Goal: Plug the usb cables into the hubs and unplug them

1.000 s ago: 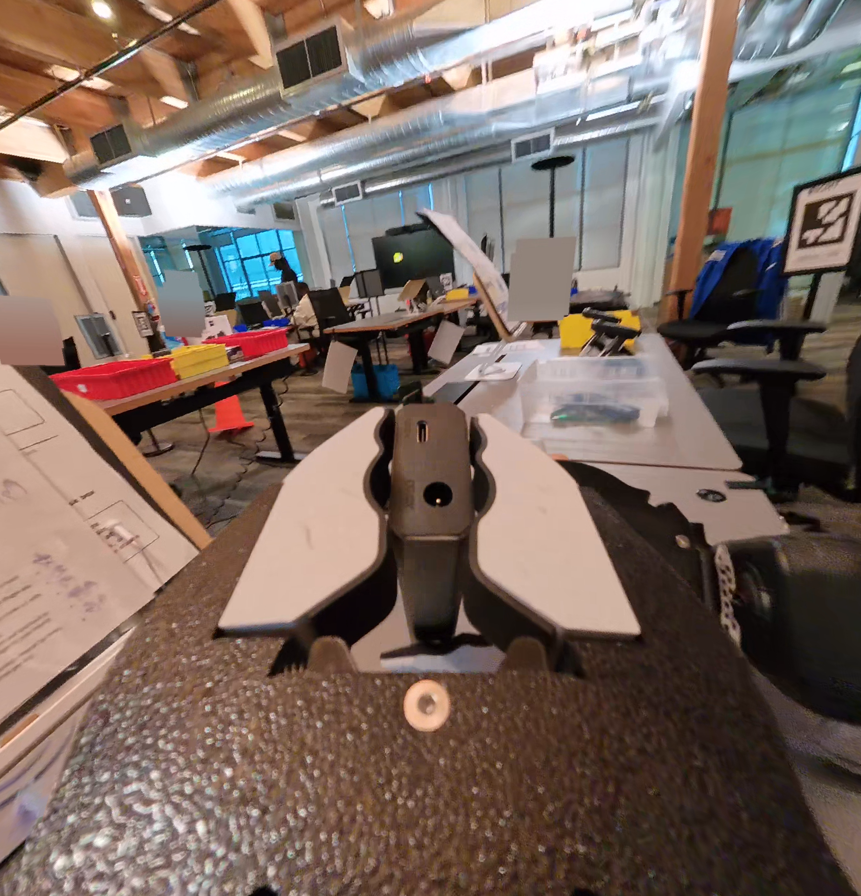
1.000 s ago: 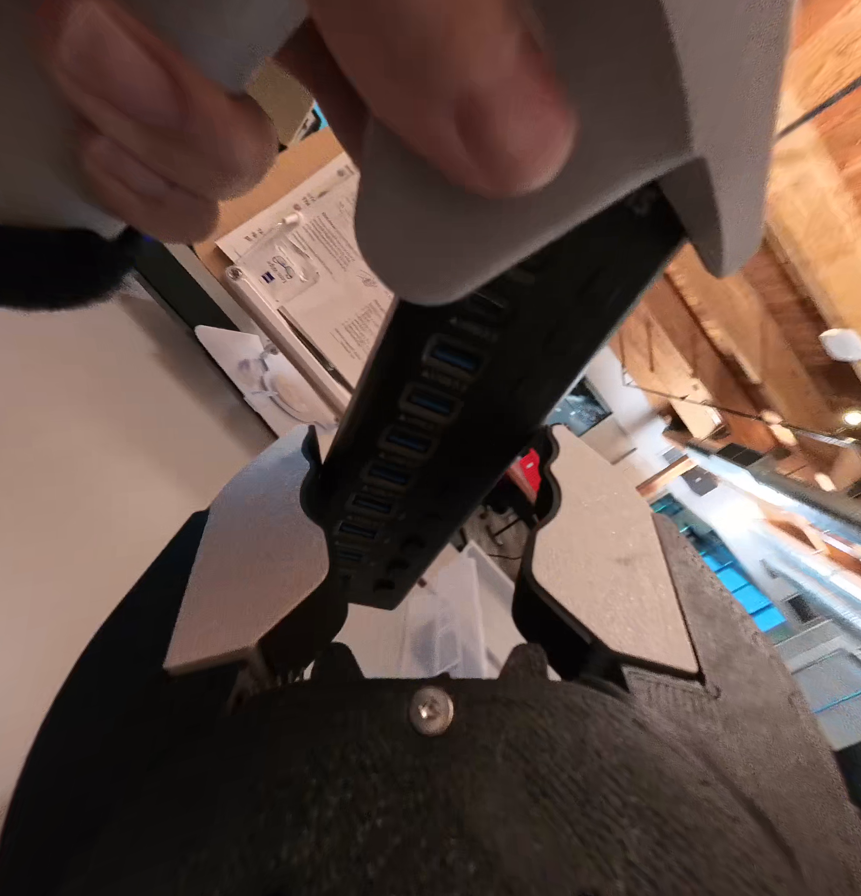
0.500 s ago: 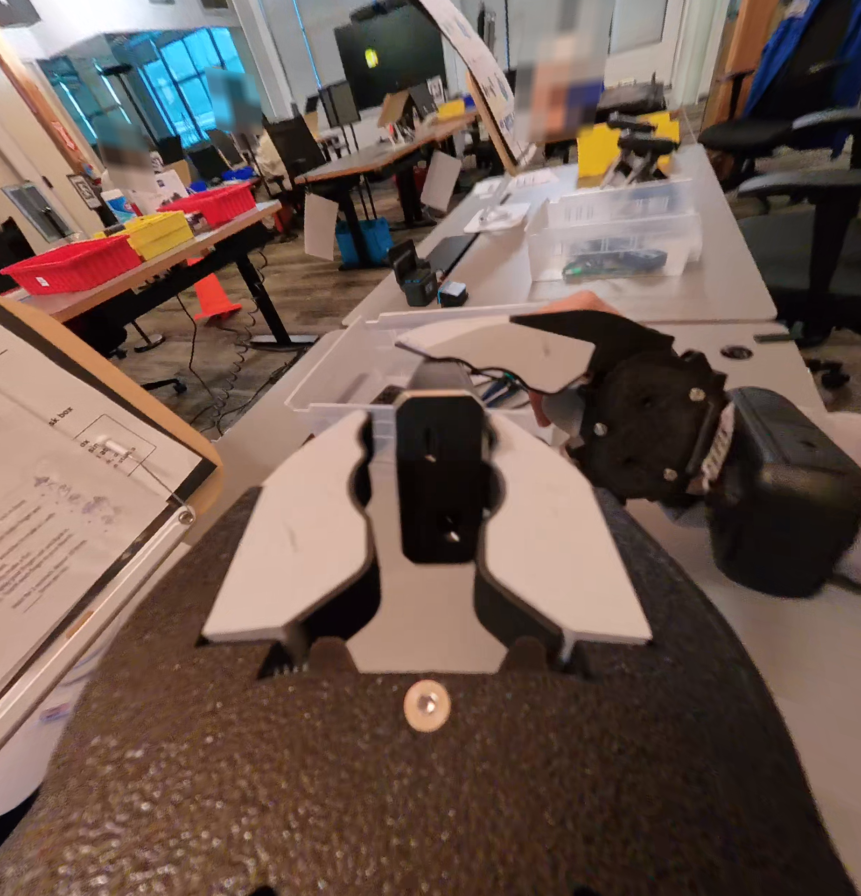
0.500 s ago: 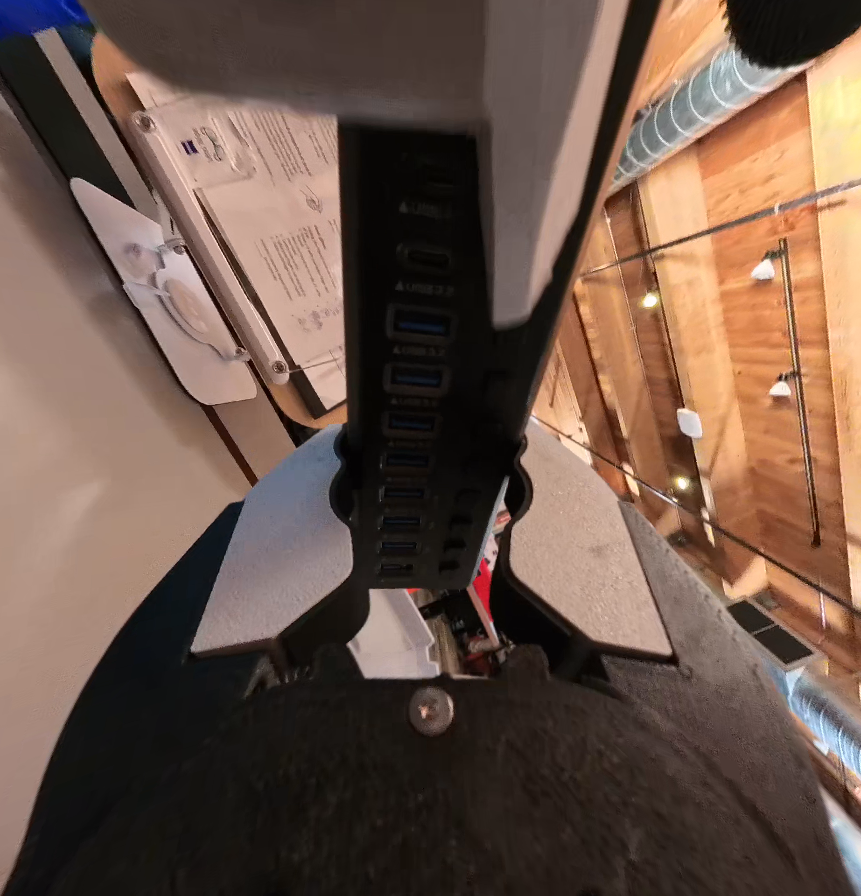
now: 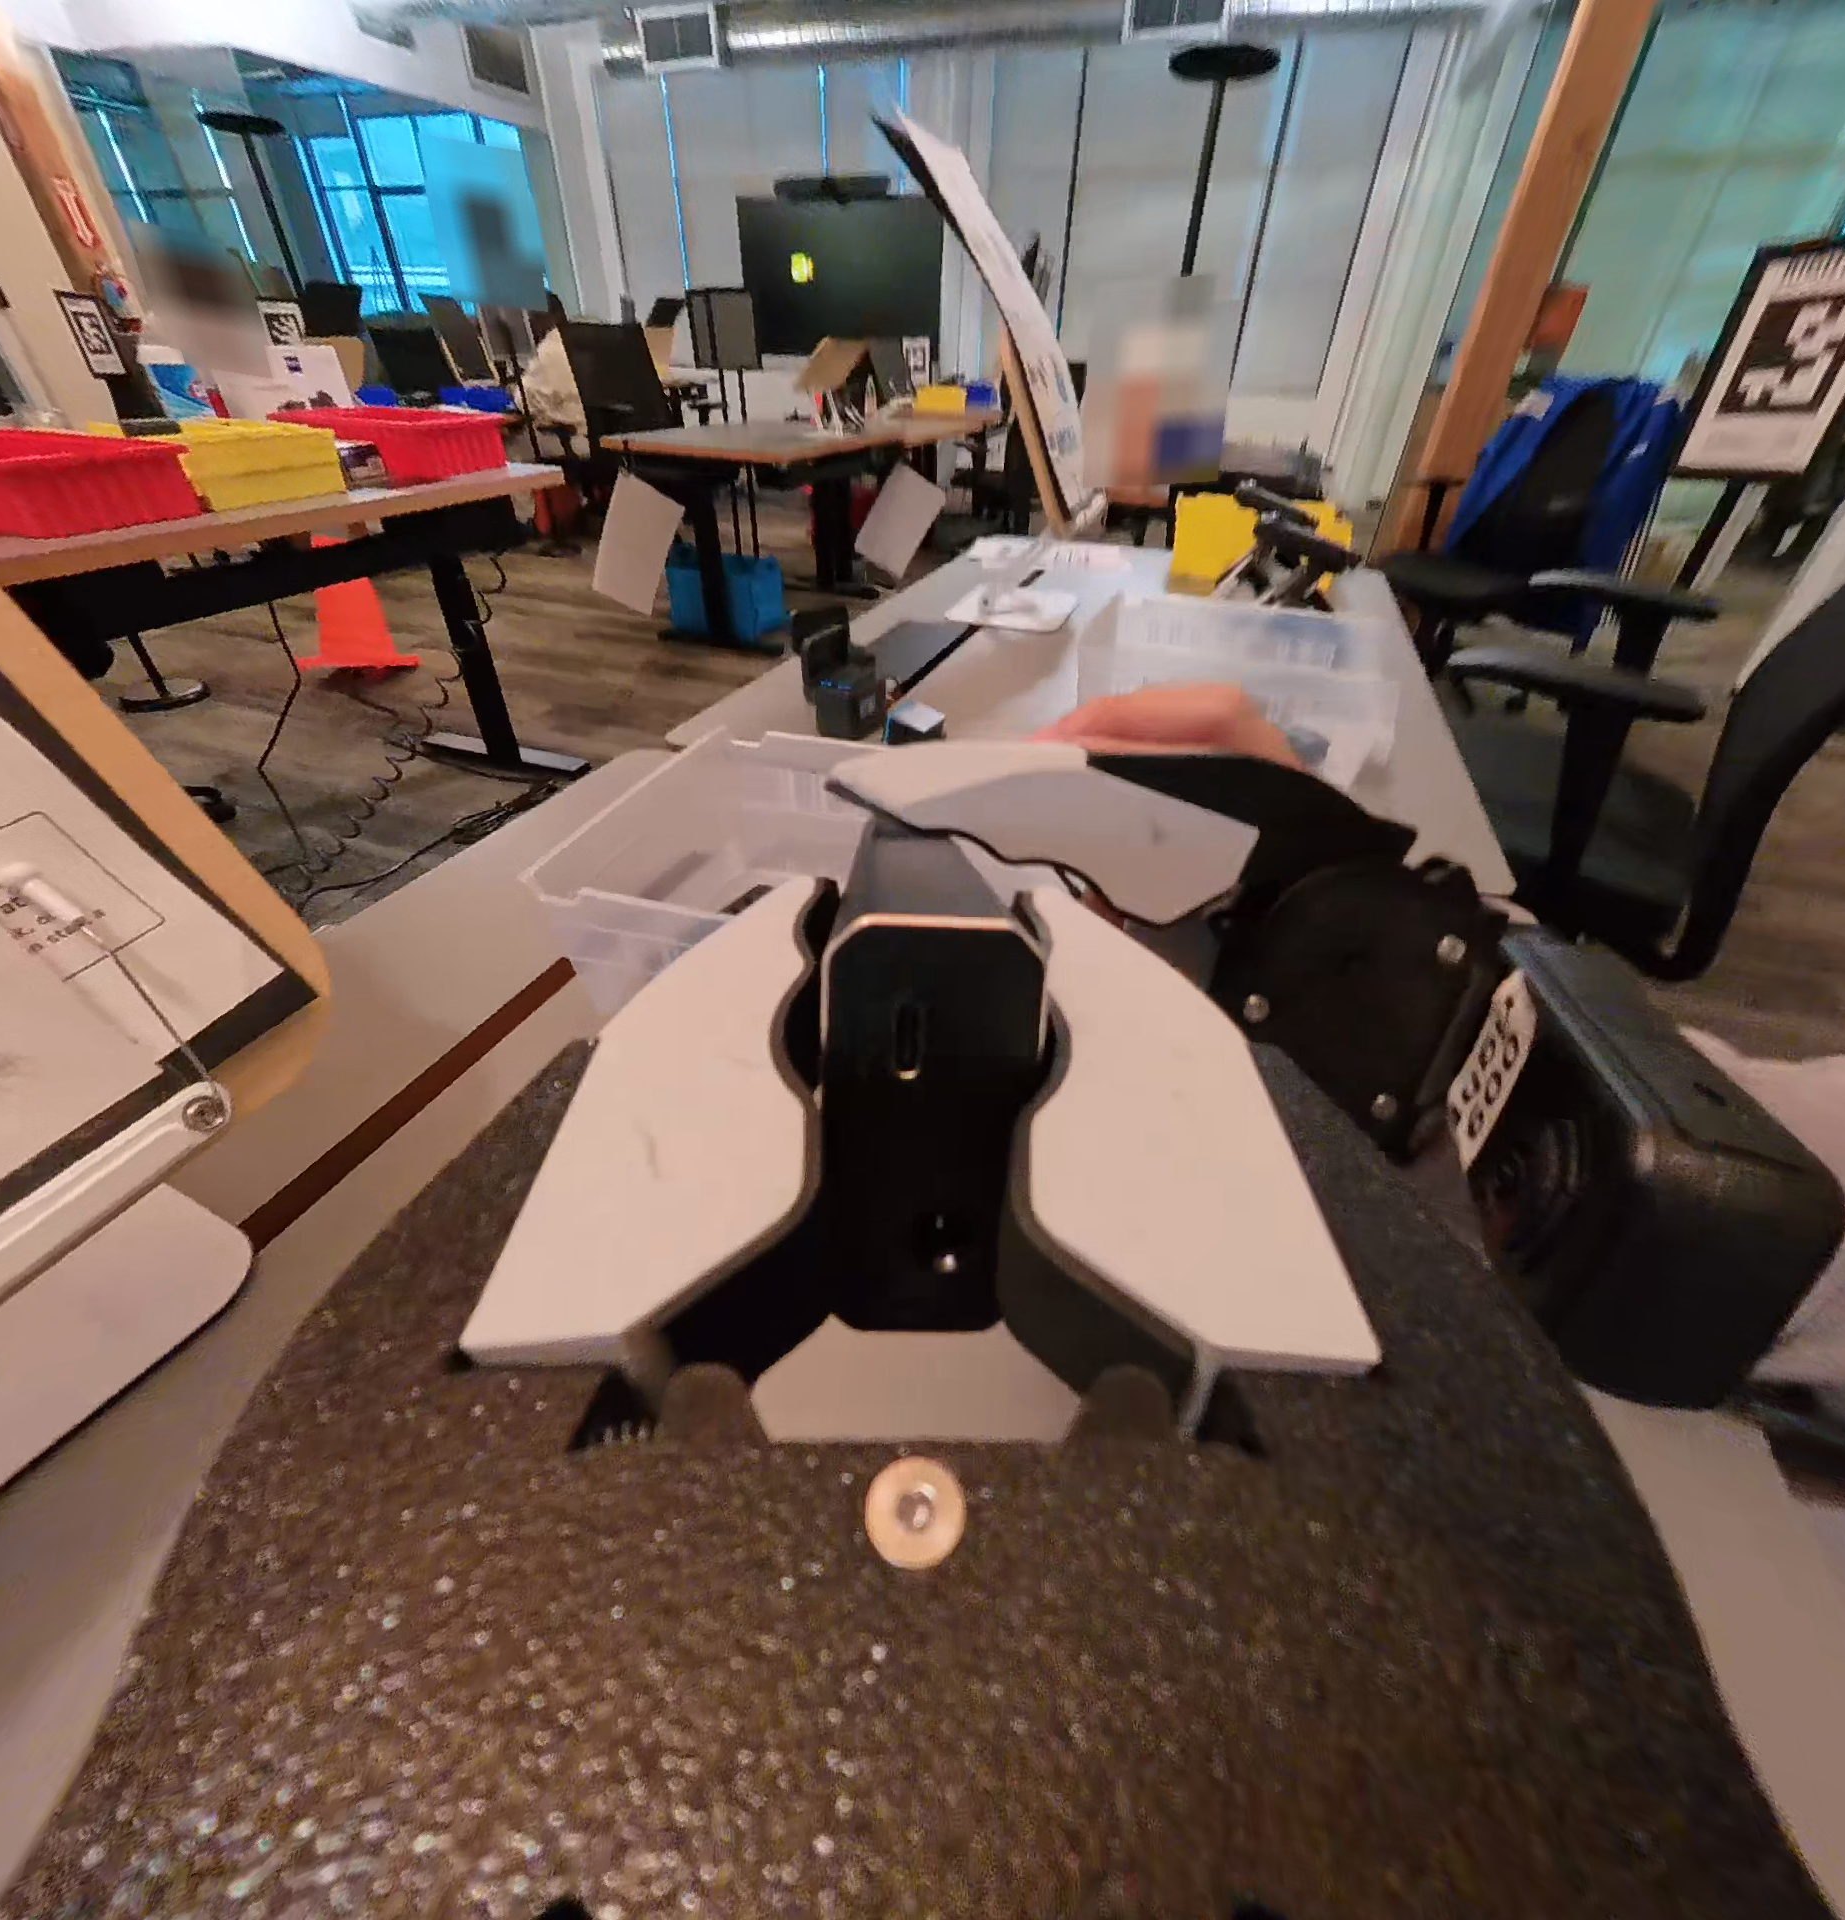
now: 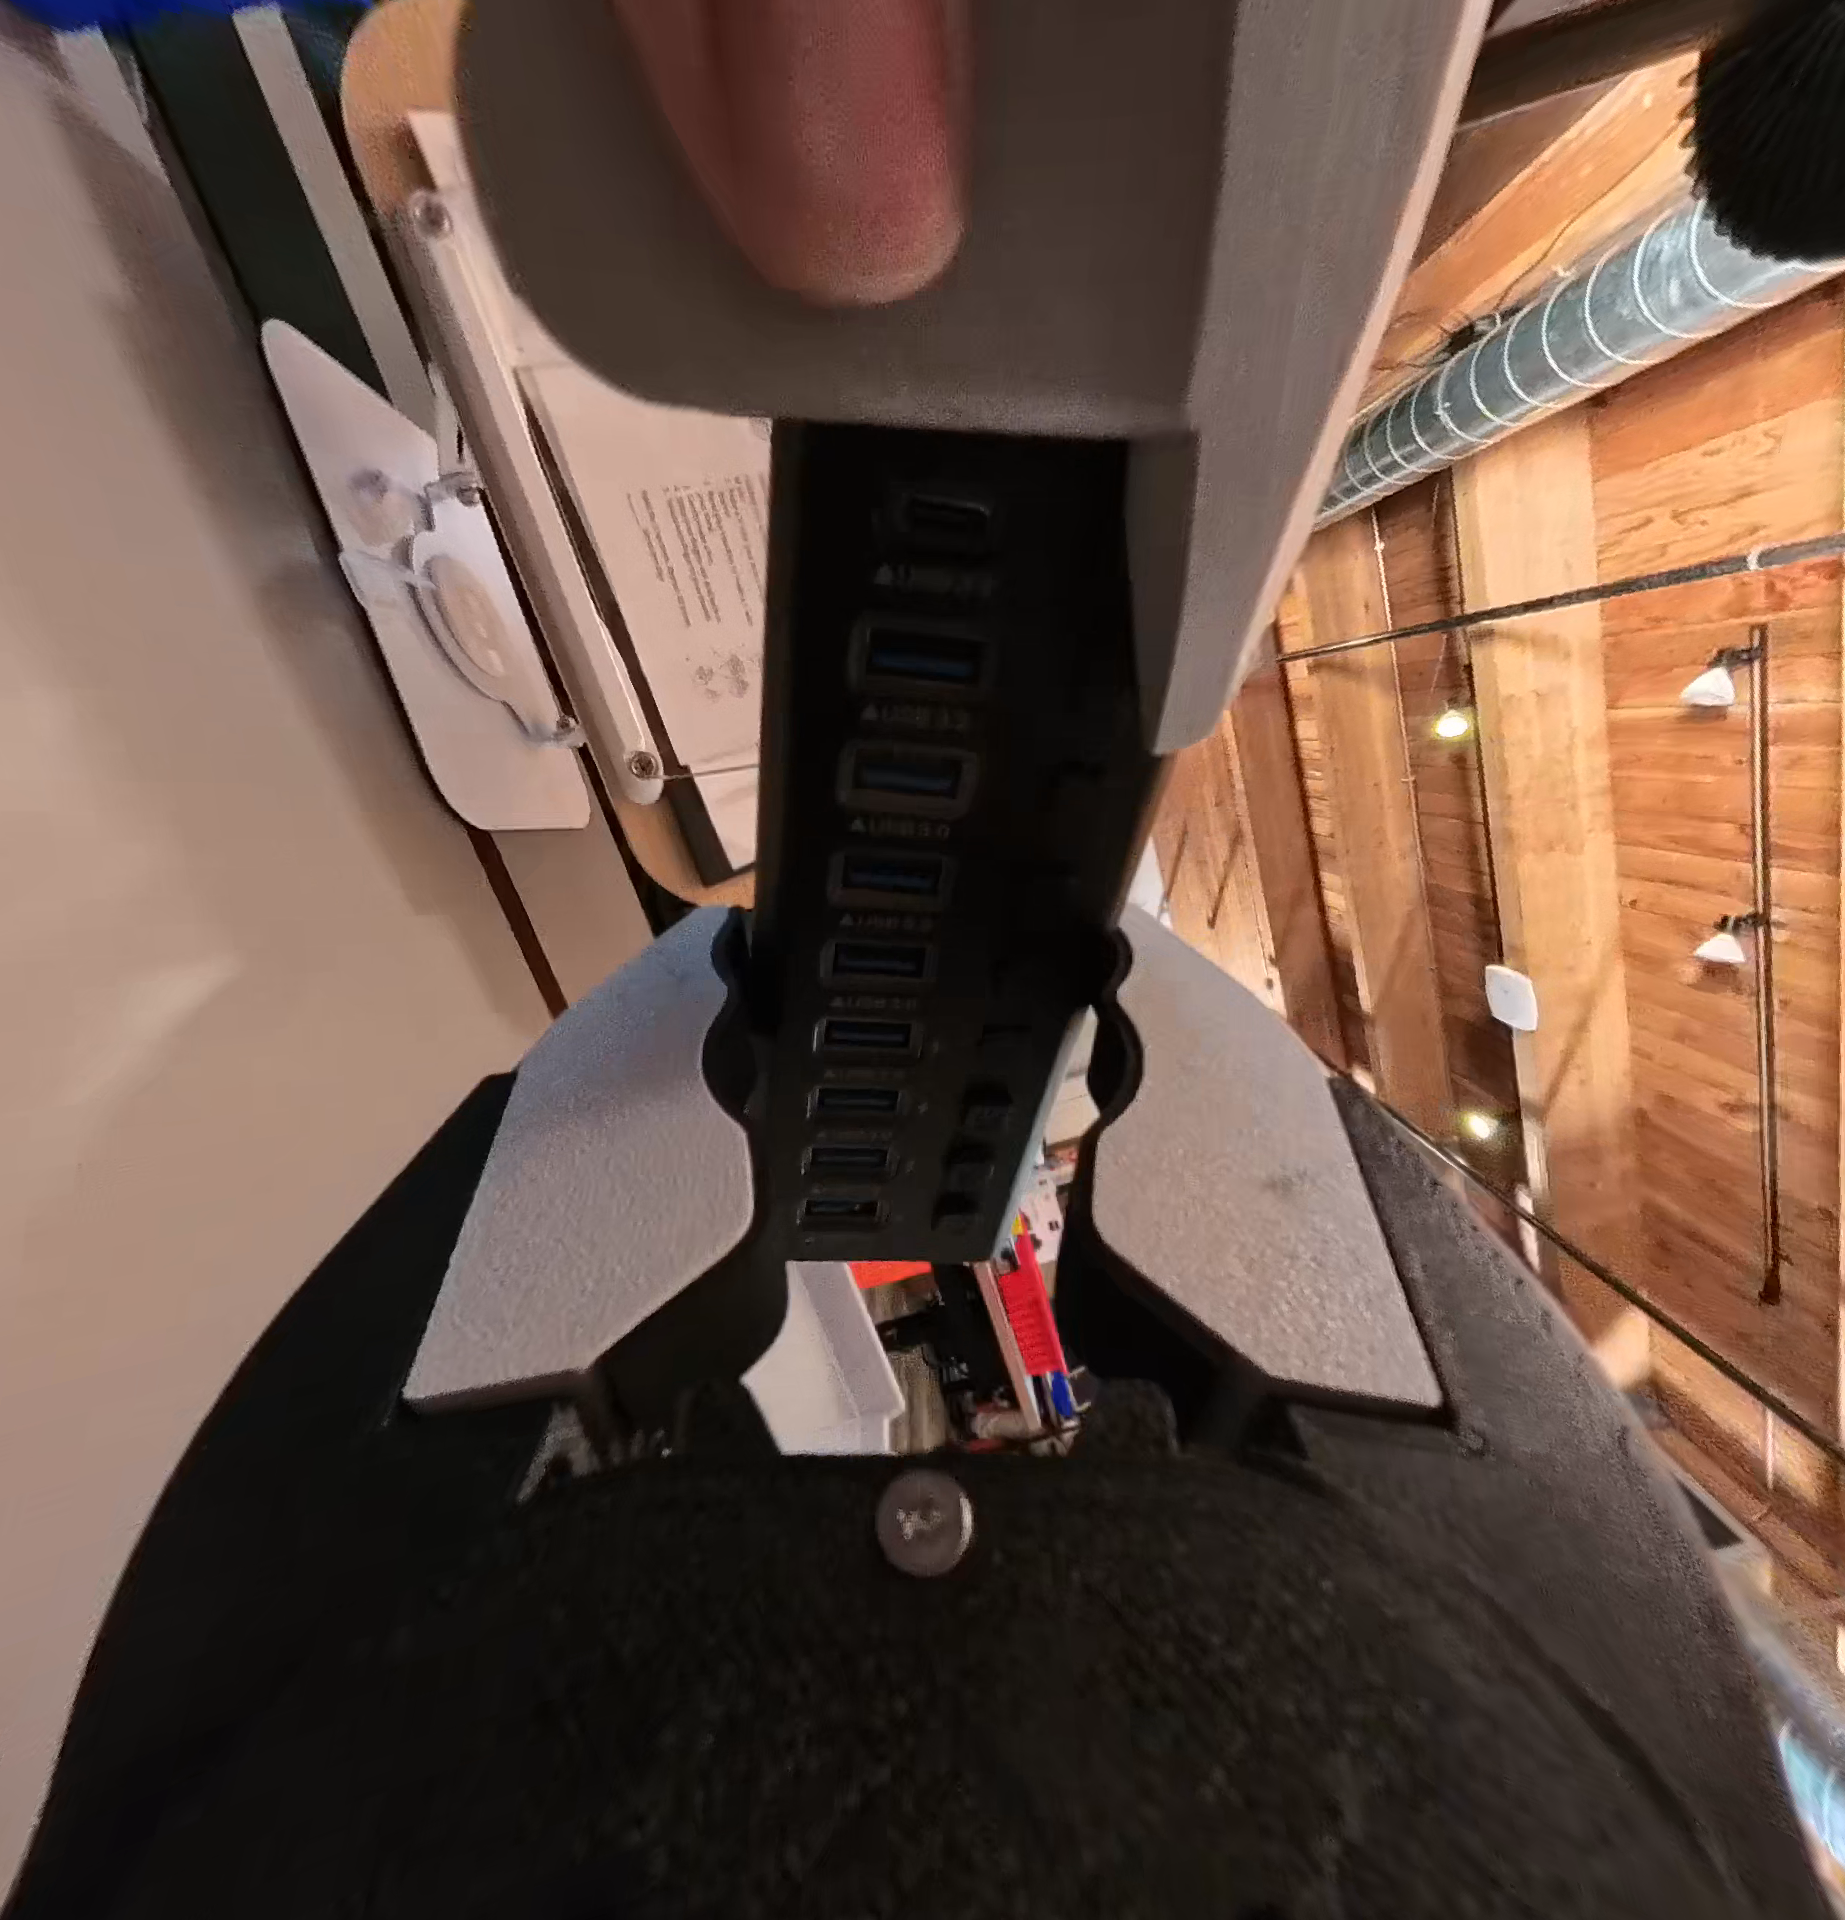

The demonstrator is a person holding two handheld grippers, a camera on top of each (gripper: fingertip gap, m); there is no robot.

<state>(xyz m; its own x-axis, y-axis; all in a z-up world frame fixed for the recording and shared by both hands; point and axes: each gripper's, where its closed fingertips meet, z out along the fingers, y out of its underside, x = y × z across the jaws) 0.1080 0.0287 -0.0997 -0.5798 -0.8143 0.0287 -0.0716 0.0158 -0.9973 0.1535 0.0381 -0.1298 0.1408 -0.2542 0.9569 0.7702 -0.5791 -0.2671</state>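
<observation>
Both tools grip one black hub. From the left wrist, the left tool (image 5: 933, 1049) is closed on the hub's (image 5: 928, 1081) end face above the grey table (image 5: 461, 997), with the right tool (image 5: 1011, 821) clamping its far end beside a clear bin (image 5: 627, 883). From the right wrist, the right tool (image 6: 923, 1049) is closed on the hub (image 6: 897, 935), whose port row faces the camera; a fingertip (image 6: 804, 145) presses the left tool's grey finger (image 6: 1001, 312).
</observation>
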